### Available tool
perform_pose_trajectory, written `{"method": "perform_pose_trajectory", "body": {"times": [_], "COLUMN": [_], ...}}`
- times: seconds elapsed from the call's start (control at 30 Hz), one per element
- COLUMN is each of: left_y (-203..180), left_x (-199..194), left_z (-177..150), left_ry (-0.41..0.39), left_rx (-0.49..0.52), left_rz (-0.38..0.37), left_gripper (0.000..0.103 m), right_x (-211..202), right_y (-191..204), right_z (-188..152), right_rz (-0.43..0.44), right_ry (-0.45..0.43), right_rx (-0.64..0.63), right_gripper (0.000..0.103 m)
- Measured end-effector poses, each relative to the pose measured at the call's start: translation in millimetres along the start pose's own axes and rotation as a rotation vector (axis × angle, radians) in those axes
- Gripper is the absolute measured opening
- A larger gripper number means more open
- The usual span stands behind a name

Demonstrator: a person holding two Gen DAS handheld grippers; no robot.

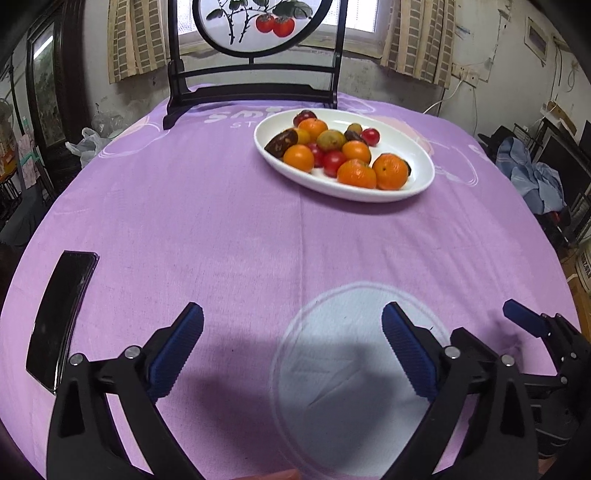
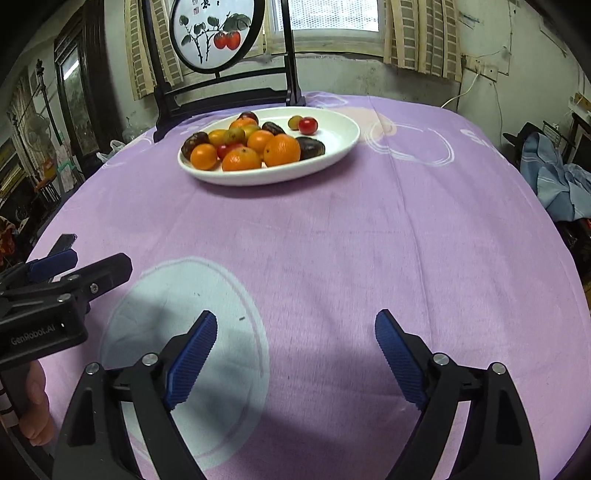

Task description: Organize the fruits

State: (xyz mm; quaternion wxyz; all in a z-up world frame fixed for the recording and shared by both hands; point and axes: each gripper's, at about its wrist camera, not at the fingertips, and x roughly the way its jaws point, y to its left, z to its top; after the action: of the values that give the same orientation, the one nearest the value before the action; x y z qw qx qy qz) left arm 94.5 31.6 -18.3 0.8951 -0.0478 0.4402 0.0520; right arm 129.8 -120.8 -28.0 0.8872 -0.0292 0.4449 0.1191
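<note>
Resting wide apart and empty, left tongs (image 1: pixel 291 332) and right tongs (image 2: pixel 295 339) face round orange mandarins (image 2: pixel 281 149): light, soft-skinned, likely rolling; pinch across their middles.

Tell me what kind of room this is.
Likely a lived-in home dining room: a table under a purple cloth, a plate of fruit, and a curtained window behind.

Bare cloth (image 2: pixel 314 240) reaches the plate (image 2: pixel 343 144); phone (image 1: pixel 59 317) lies far left
</note>
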Motion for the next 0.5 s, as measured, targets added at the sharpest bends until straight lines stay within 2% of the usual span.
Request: {"method": "perform_pose_trajectory", "body": {"times": [0.17, 0.3, 0.5], "left_y": [3, -2, 2], "left_x": [7, 14, 29], "left_z": [-7, -12, -18], "left_ry": [0.021, 0.03, 0.059], "left_rx": [-0.011, 0.02, 0.003], "left_rz": [-0.015, -0.027, -0.003], "left_gripper": [0.096, 0.098, 0.098], "right_x": [1, 6, 10], "right_y": [0, 2, 6], "right_z": [-6, -12, -17], "right_rz": [-0.004, -0.009, -0.027], "right_ry": [0.0, 0.022, 0.041], "right_rx": [-0.009, -0.022, -0.042], "right_gripper": [0.088, 0.088, 0.09]}}
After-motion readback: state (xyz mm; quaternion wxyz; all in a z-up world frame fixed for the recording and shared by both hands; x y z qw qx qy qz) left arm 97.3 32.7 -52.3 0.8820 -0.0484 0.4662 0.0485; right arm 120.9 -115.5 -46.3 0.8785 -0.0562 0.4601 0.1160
